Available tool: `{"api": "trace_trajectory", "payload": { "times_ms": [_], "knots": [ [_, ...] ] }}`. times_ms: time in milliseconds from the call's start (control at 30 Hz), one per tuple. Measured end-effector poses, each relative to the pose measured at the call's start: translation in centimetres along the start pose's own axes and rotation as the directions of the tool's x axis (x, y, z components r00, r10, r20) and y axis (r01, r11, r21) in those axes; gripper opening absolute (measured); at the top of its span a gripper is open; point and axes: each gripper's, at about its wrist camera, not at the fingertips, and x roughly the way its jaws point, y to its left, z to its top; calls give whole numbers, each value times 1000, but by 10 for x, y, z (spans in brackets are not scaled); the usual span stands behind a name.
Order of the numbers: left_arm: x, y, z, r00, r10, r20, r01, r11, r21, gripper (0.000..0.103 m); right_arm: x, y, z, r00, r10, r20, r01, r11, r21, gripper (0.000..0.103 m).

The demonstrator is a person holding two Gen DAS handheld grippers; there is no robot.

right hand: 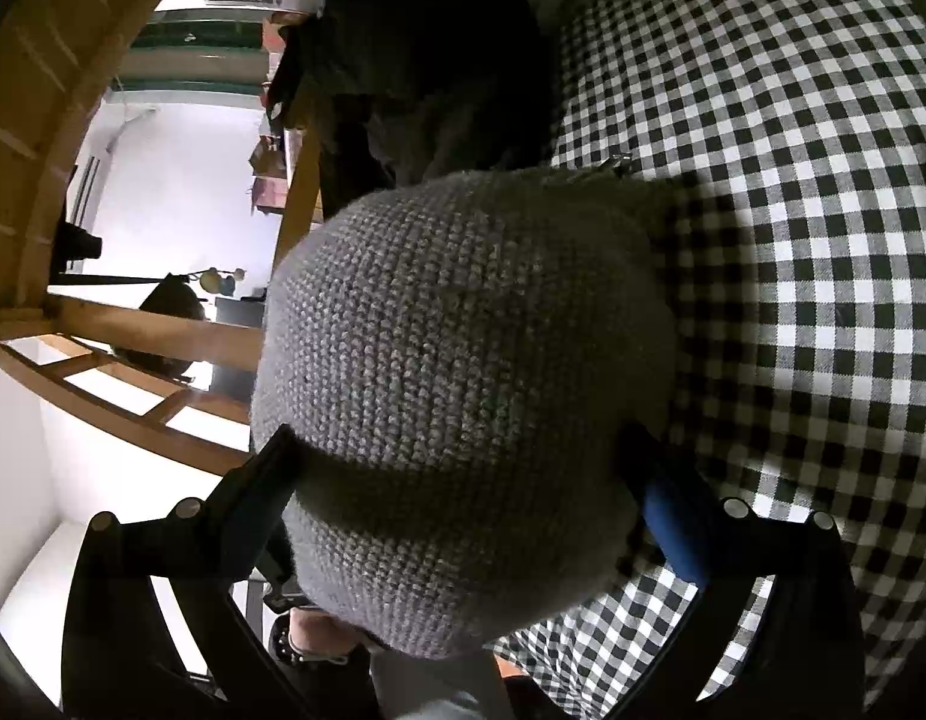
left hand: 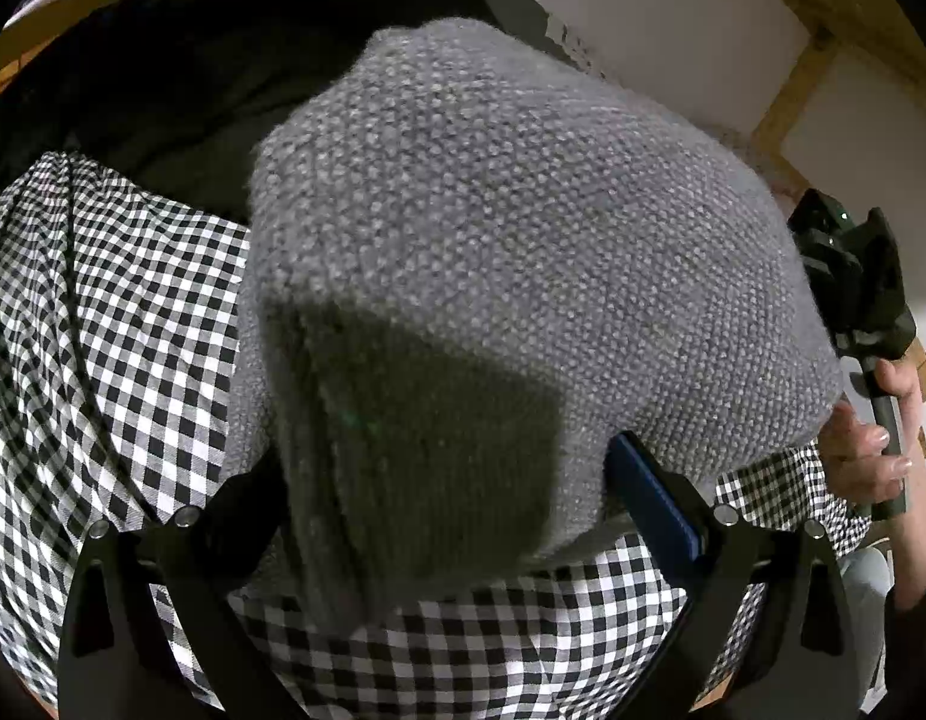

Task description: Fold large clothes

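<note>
A grey knitted sweater [left hand: 493, 228] hangs bunched over a black-and-white checked cloth [left hand: 115, 312]. My left gripper [left hand: 451, 480] is shut on the grey sweater, whose fabric fills the gap between its fingers and hides the left fingertip. The blue pad [left hand: 655, 504] of its right finger shows. My right gripper [right hand: 457, 480] is shut on the same sweater [right hand: 463, 330], lifted above the checked cloth [right hand: 793, 180]. The right gripper body and the hand holding it show in the left wrist view [left hand: 859, 300].
A dark garment [left hand: 193, 60] lies behind the checked cloth; it also shows in the right wrist view [right hand: 427, 60]. A wooden frame [right hand: 133, 330] and white wall [left hand: 673, 18] stand beyond the surface's edge.
</note>
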Motion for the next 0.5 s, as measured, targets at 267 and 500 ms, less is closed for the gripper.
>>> {"api": "trace_trajectory", "payload": {
  "times_ms": [267,500],
  "knots": [
    [-52,23,-51,972,-78,224,154,926,-346,98,-11,22,-12,991,-35,127,39,999,-28,81],
    [-16,32,-149,789,-329,519,610,322,-724,98,-15,11,-18,990,-24,136,24,1000,-1,85]
  ]
}}
